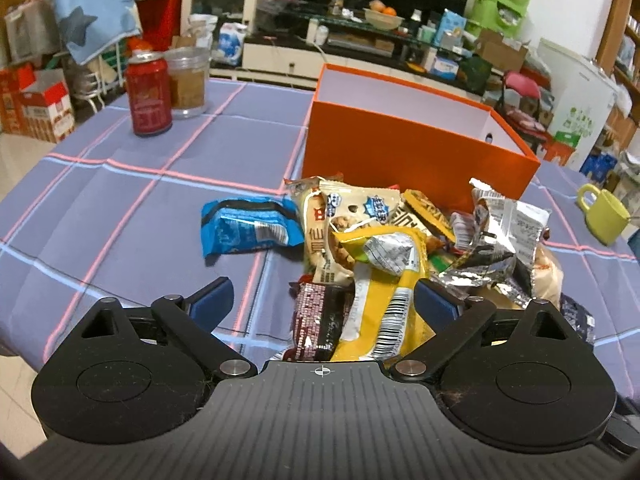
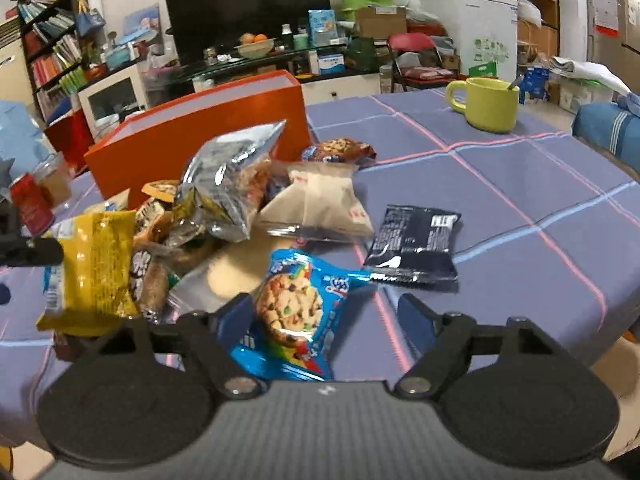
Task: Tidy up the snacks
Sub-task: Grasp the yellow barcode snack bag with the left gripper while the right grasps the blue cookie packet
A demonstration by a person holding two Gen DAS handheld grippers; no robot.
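Cluttered table: both grippers [image 1: 322,298] [image 2: 326,316] gape; cookie pack [image 2: 294,312] (right view only).

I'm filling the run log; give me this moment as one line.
task: organize snacks | left gripper: open over pile | right gripper: open around blue cookie packet | orange cardboard box: no snacks visible inside

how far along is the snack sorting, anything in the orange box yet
Barely started. The part of the orange box interior that shows looks empty, and the snack pile lies on the tablecloth in front of it. In hand: nothing gripped yet; the right tongs are open around the blue cookie packet, and the left tongs are open over the yellow packet. Left: essentially every packet.
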